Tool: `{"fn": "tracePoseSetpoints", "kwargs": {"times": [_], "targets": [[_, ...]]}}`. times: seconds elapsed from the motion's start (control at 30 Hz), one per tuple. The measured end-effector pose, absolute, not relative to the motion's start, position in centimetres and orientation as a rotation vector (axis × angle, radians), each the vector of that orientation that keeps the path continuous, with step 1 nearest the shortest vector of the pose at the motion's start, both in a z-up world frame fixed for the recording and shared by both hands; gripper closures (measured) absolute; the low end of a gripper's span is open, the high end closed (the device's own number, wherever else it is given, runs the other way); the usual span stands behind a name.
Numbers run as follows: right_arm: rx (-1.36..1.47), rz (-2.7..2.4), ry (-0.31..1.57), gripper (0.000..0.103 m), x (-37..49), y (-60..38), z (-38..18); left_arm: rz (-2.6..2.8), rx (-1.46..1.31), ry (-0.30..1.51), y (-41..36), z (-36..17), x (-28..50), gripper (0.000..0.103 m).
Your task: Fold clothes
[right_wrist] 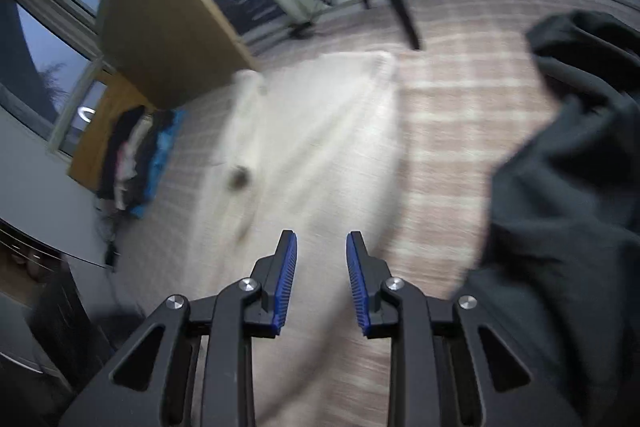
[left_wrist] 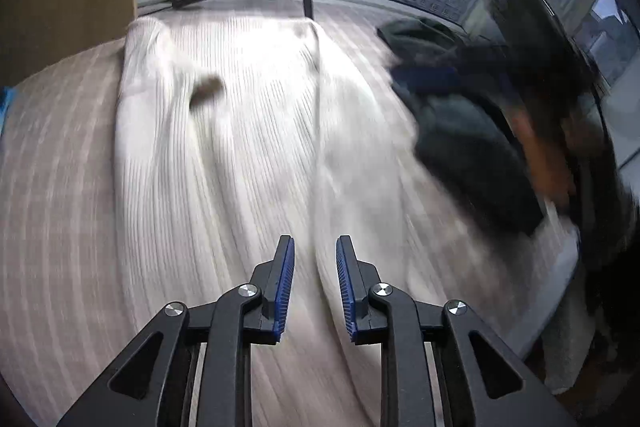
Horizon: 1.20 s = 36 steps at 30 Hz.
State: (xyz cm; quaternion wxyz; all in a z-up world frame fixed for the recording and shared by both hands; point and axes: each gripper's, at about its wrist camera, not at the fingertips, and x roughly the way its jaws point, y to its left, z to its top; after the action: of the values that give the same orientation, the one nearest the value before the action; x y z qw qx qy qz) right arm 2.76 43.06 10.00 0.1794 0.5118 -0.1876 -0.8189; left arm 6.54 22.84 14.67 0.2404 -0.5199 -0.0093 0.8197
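Both the left gripper (left_wrist: 315, 247) and right gripper (right_wrist: 321, 243) hover slightly parted and empty above the white garment (left_wrist: 224, 147).

The left gripper (left_wrist: 315, 255) points steeply downward, its jaws a little apart with nothing between them. The right gripper (right_wrist: 321, 251) tilts down likewise, jaws slightly parted and empty.

Ribbed white knit cloth on the garment (left_wrist: 224, 155); soft matt dark cloth on the pile (right_wrist: 568, 187); woven checked fabric on the bed cover (right_wrist: 452, 115); matt black plastic, ridged blue pads, shiny metal screws on the left gripper (left_wrist: 315, 287).
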Motion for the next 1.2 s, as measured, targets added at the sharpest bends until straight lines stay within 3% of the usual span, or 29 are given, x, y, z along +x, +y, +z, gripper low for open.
{"fn": "tracePoseSetpoints", "kwargs": {"times": [0.33,0.37,0.43,0.87,0.9,0.97,1.07,1.2], "targets": [[1.448,-2.303,-0.515,0.077,5.3,45.4,6.4,2.073,-1.525,0.048,30.3,9.8,-4.8,0.076],[1.442,-2.301,-0.512,0.077,5.4,45.4,6.3,2.059,-1.526,0.025,30.4,9.4,-5.4,0.08],[1.425,-2.298,-0.494,0.077,5.1,45.0,6.4,2.056,-1.516,-0.027,29.8,9.4,-5.9,0.097],[1.353,-2.301,0.044,0.077,2.5,38.7,6.2,2.114,-1.433,-0.302,23.4,11.1,-4.8,0.098],[1.349,-2.287,0.041,0.075,2.2,38.4,6.1,2.106,-1.441,-0.325,23.2,10.7,-5.0,0.097],[1.343,-2.265,0.037,0.059,1.6,37.7,5.9,2.072,-1.476,-0.375,23.1,9.8,-5.5,0.1],[1.373,-2.262,-0.004,0.059,0.2,37.5,5.1,2.031,-1.501,-0.371,23.8,9.1,-5.7,0.1],[1.386,-2.247,-0.238,0.059,-1.8,39.1,4.3,2.046,-1.458,-0.296,24.8,9.5,-5.2,0.102]]}}
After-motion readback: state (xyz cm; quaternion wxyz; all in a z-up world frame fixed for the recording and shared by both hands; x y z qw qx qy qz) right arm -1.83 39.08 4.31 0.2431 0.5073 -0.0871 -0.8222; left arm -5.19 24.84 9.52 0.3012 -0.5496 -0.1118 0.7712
